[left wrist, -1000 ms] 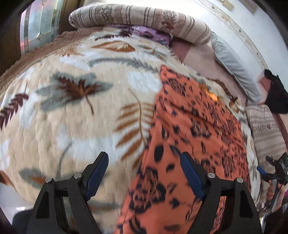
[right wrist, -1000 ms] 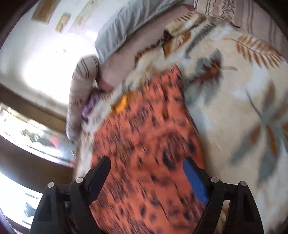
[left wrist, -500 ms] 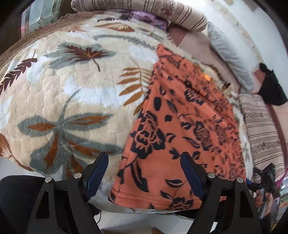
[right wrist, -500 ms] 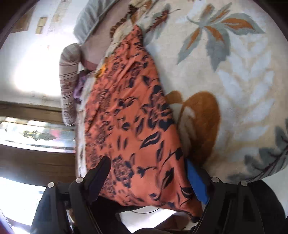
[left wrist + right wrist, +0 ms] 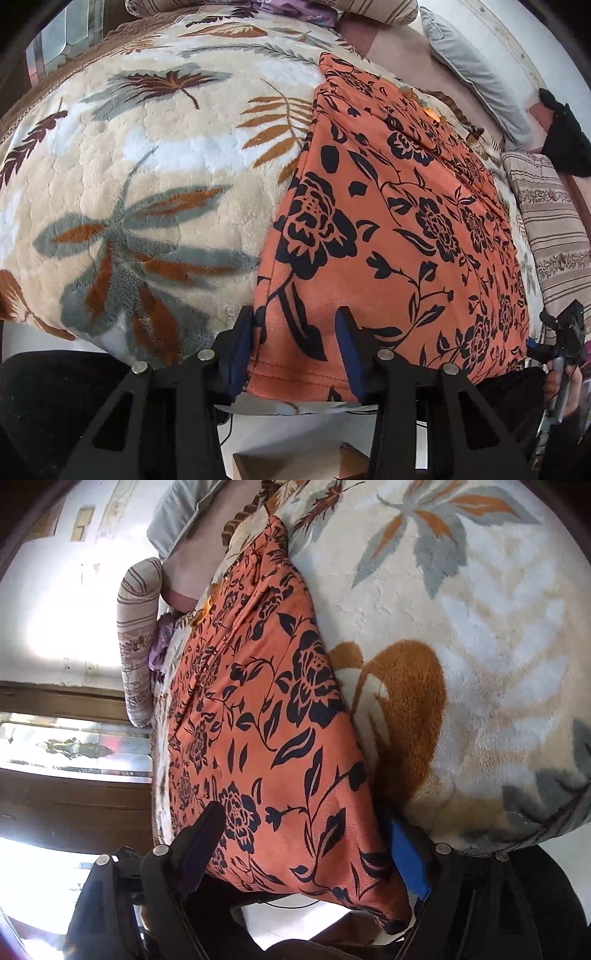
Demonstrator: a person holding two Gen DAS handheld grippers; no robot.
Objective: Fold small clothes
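An orange garment with a black flower print (image 5: 399, 229) lies flat on the leaf-patterned fleece blanket (image 5: 147, 177), its near hem at the bed's front edge. My left gripper (image 5: 295, 354) is partly closed, its blue pads either side of the hem's left corner, the fabric between them. In the right wrist view the same garment (image 5: 266, 738) runs away from me; my right gripper (image 5: 306, 849) is open, straddling the near right corner, one pad under the garment's edge. The other gripper shows at the left wrist view's right edge (image 5: 561, 343).
Striped bolster pillows (image 5: 554, 236) and a grey pillow (image 5: 476, 74) lie at the bed's far side. A wooden headboard with mirror panels (image 5: 74, 746) stands beyond. White floor (image 5: 288, 428) shows below the bed edge.
Both grippers pulled back from over the garment to its near hem corners. The left jaws narrowed around the hem's left corner; the right jaws stayed wide.
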